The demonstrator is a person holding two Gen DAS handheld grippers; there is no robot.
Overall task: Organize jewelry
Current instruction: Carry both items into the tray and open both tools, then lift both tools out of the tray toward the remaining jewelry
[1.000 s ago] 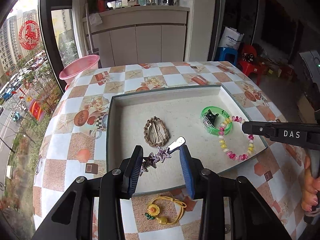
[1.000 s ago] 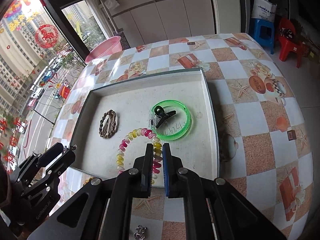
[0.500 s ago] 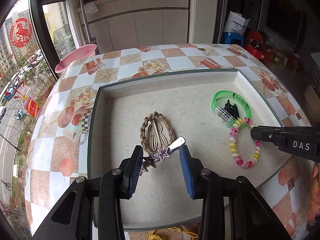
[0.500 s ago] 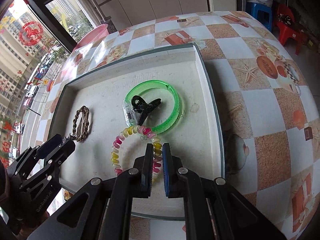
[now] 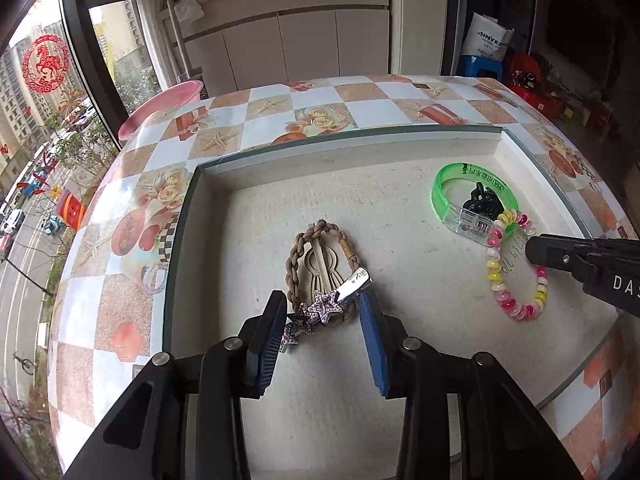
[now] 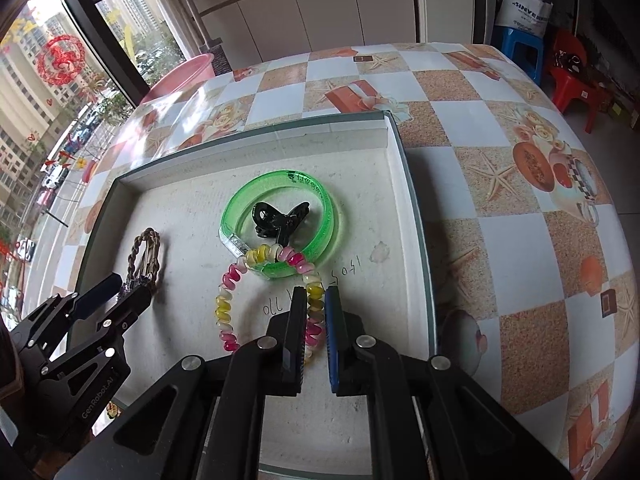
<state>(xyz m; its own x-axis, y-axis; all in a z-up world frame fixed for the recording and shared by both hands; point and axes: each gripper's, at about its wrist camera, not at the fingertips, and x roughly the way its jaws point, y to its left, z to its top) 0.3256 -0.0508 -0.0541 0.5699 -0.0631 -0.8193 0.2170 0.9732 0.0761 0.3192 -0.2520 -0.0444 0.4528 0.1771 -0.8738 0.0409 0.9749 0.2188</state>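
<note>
My left gripper [image 5: 322, 312] is shut on a silver star hair clip [image 5: 328, 306] and holds it over the shallow tray [image 5: 420, 136], just above a brown braided bracelet [image 5: 320, 256]. My right gripper [image 6: 314, 308] is shut on a pink and yellow spiral bracelet [image 6: 228, 304] that rests on the tray floor. The bracelet overlaps a green bangle [image 6: 276, 224] with a black claw clip [image 6: 280, 216] inside it. The right gripper also shows in the left wrist view [image 5: 536, 250], and the left gripper in the right wrist view [image 6: 120, 292].
The tray [image 6: 396, 168] sits on a table with a checkered cloth [image 6: 500, 184]. A pink basin [image 5: 164, 108] stands at the table's far left edge. White cabinets and a window lie behind the table.
Both grippers have moved forward over the tray. The left carried the star clip to above the brown bracelet. The right slid the spiral bracelet closer to the green bangle.
</note>
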